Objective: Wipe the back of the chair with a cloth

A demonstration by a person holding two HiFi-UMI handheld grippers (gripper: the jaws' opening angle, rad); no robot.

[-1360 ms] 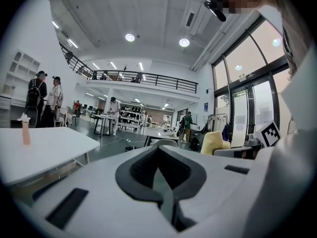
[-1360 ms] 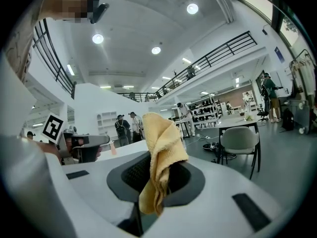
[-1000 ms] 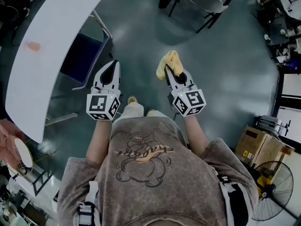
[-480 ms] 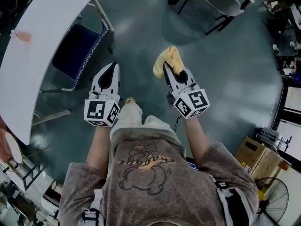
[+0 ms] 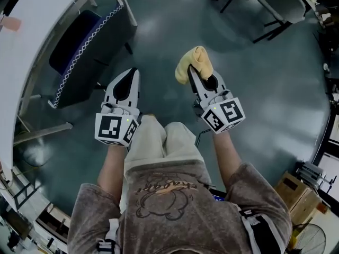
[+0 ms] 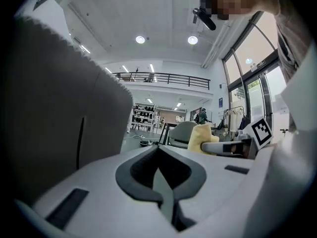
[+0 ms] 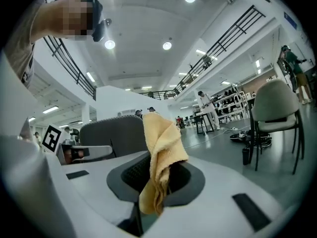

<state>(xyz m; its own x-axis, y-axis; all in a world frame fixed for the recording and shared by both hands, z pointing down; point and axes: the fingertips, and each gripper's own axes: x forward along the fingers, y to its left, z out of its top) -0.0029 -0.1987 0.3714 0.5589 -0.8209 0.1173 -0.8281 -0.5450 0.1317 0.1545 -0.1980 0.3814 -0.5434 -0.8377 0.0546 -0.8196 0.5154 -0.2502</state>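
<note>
The wiping has not started, going by these pictures. The only step done is that the cloth [image 5: 195,62] is in hand. The right gripper [image 5: 193,72] has its jaws pinched on it, just above the middle of the head view. Left to do, I judge: bring the cloth over to the chair [image 5: 87,52], lay it against the back, and rub across it.

The left gripper [image 5: 131,74] is closed with nothing between its jaws. It sits left of centre, nearer the chair than the cloth is.

The chair stands at the upper left of the head view, partly under the white table [image 5: 47,9], well apart from the cloth. It is dark, with blue upholstery and a white zigzag trim along one edge. In the left gripper view its grey back fills the left side of the frame. No dirt or marks can be made out on it.

The cloth is yellow and soft, bunched into loose folds that stand up past the jaw tips.
</note>
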